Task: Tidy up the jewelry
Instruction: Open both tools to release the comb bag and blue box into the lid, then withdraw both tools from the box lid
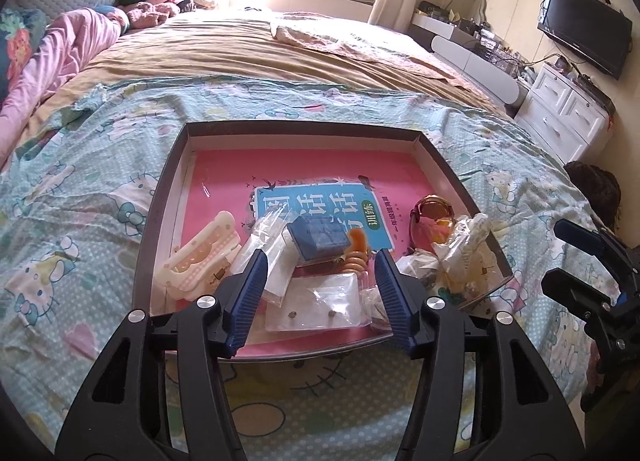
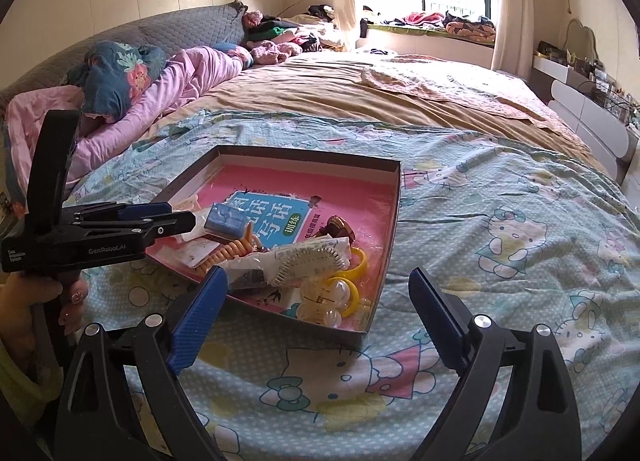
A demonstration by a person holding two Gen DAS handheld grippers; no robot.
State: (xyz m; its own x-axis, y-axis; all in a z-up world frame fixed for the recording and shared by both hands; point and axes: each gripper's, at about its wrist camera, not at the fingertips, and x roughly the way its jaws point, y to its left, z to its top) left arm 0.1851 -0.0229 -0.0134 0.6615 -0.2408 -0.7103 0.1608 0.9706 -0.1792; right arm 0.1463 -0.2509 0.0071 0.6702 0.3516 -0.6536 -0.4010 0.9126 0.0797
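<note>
A: Left gripper?
B: Released, jaws spread wide, nothing between them. It hangs over the near edge of the tray, which sits on the bed.

A: What's ahead of it?
B: Blue box just past the tips, centred between the jaws, lying on clear plastic bags. Orange coil hair tie next to the right jaw's tip. Clear flat case lies low between the jaws, close to the near tray wall.

A: Off to the sides?
B: Cream hair claw left of the left jaw. Amber sunglasses and a crumpled bag pile right of the right jaw. All rest on a pink book lining the tray.

A: Right gripper?
B: Also released, jaws wide apart, empty. It sits at the tray's near corner; yellow ring toys and clear beads lie inside that corner, between its jaws. White comb in a bag just beyond.

A: Touching anything?
B: Neither gripper appears to, but contact at the tips is hard to judge.
</note>
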